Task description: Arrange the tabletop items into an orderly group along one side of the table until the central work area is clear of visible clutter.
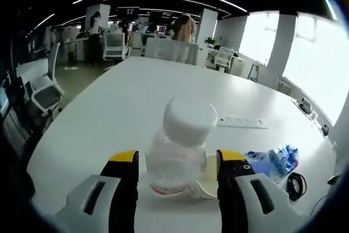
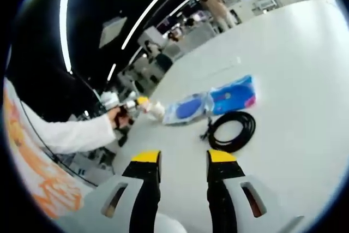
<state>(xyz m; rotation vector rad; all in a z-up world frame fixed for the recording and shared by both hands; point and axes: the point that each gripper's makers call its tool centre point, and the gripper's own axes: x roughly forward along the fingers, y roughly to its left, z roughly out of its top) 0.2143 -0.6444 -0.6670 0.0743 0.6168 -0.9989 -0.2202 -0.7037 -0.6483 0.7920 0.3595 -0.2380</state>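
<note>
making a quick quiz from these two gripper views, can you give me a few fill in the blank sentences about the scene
1. The clear bottle between the left gripper jaws has a ____ cap.
2. The black cable on the white table lies in a ____.
3. The tips of the right gripper jaws are coloured ____.
4. Nothing sits between the right gripper's jaws, so that gripper is ____.

Missing words: white; coil; yellow; open

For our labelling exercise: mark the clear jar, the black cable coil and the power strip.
clear jar (image 1: 188, 117), left gripper view, on its white lid.
black cable coil (image 2: 233, 131), right gripper view, on the loop's lower strands.
power strip (image 1: 242, 121), left gripper view, mid-body.
</note>
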